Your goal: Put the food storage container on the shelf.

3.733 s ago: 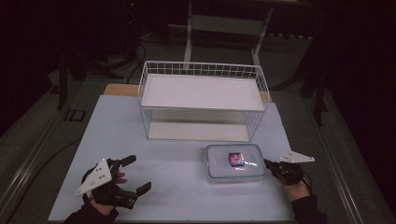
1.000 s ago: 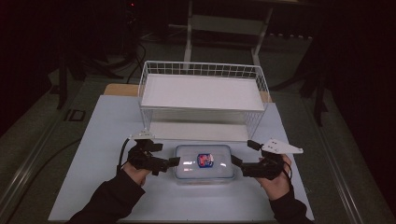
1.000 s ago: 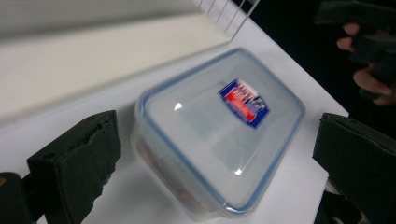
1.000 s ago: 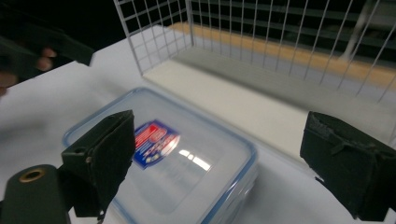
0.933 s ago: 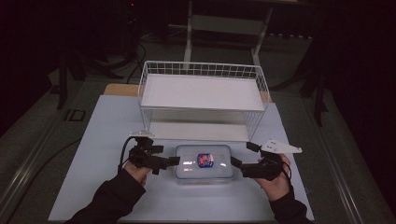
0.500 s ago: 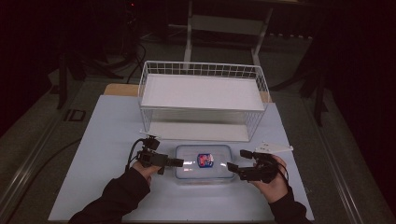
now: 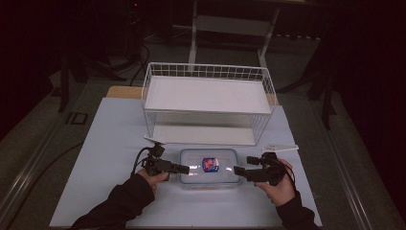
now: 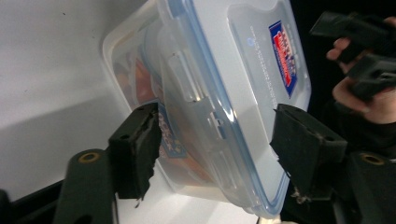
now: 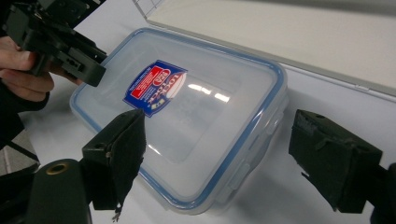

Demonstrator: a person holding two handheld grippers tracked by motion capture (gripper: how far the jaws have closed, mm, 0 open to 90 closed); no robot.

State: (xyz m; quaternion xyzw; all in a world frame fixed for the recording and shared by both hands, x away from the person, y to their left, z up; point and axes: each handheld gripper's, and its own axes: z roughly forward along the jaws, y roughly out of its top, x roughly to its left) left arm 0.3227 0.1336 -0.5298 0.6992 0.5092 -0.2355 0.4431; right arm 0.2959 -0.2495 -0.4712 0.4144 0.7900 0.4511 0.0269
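Grip comes first from the left: the left gripper (image 7: pixel 183 168), in front of the basket (image 7: pixel 207 72) and below its left half, has come in level at the short end of the box (image 7: pixel 209 166). It is rolled so that one jaw sits low against the box wall and the other over the lid (image 8: pixel 261 56). Its jaws have just been closing with that end between them. In the left gripper view the lower pad (image 8: pixel 140 140) lies on the clear wall and the upper one meets the blue-edged lid rim, so it appears to be pinching the box top to bottom. That hold would suit lifting without slipping on the smooth sides. The box itself lies flat on the table (image 7: pixel 110 143), just in front of the basket's open front and about midway along it. Its lid is clipped on and its red and blue label (image 9: pixel 156 87) faces up. That puts it squarely between the two hands, so each can take one end. Below the basket's right half, the right gripper (image 7: pixel 238 170) points at the opposite short end. Its jaws have just closed a little, yet they stand spread wide, with the corner of the box between them and neither pad touching it. I judge it is lining up to match the left hand's hold, so the box can be raised level and carried toward the basket.
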